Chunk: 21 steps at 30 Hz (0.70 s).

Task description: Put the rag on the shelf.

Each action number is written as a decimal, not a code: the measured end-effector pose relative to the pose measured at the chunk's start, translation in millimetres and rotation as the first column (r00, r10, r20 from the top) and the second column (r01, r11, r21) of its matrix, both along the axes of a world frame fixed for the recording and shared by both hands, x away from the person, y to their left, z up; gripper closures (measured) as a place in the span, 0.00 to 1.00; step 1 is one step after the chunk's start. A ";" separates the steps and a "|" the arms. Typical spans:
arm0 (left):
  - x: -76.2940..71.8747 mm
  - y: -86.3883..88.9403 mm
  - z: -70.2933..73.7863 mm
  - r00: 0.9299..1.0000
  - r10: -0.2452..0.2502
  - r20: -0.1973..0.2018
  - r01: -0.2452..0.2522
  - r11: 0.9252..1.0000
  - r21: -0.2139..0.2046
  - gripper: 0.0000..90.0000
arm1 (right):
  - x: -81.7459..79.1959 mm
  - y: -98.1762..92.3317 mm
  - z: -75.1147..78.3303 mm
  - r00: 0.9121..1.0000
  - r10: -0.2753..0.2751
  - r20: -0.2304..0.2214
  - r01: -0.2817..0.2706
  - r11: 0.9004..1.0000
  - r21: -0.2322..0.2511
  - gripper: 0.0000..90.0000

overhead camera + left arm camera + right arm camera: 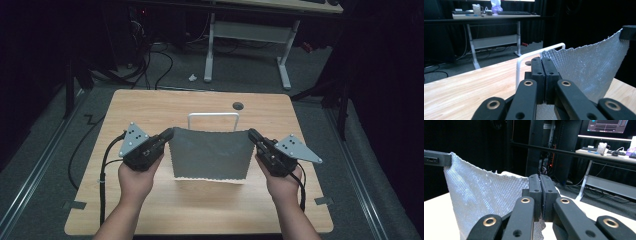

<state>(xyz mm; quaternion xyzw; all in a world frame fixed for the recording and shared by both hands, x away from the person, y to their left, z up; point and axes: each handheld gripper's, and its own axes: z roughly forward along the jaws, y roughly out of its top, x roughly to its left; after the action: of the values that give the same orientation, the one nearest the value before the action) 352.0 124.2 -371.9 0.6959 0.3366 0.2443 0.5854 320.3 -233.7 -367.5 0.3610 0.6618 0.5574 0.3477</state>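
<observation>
Grey and bumpy, the cloth [210, 154] hangs in the air above the worktop [150, 107]. We hold it by its two top corners. Our left tongs [170, 133] are pinched tight on the left corner. Our right tongs [251, 134] are pinched tight on the right corner. In the left gripper view the jaws press together with cloth [586, 67] running off to the side, up to the other tongs [627, 32]. The cloth sags a little in the middle. A white rack [213, 115] stands on the worktop just behind the cloth. A small dark hole [238, 105] sits near the far edge.
</observation>
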 end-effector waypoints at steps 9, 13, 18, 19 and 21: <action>13.6 1.5 7.7 1.000 0.015 0.015 -0.015 1.000 0.007 0.99 | 8.6 3.0 11.9 1.000 0.001 0.017 0.000 1.000 -0.015 0.99; 16.7 0.1 11.6 1.000 0.014 0.026 -0.015 1.000 0.012 0.99 | 11.1 2.3 15.8 1.000 -0.003 0.022 0.003 1.000 -0.005 0.99; 21.3 -0.6 15.8 0.999 0.016 0.039 -0.016 1.000 0.012 0.99 | 17.3 1.2 15.7 1.000 -0.009 0.015 0.009 1.000 0.006 0.99; 23.4 -1.1 16.3 0.999 0.015 0.040 -0.016 1.000 0.016 0.99 | 21.3 0.7 15.4 1.000 -0.013 0.007 0.013 1.000 0.012 0.99; 26.4 -2.2 16.7 0.999 0.017 0.045 -0.018 1.000 0.022 0.99 | 24.0 0.2 15.2 1.000 -0.015 0.003 0.015 1.000 0.018 0.99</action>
<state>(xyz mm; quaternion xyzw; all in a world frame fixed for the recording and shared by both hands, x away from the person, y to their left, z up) 378.4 121.9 -355.3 0.6939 0.3269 0.2688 0.5826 344.3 -233.5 -352.3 0.3680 0.6537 0.5612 0.3497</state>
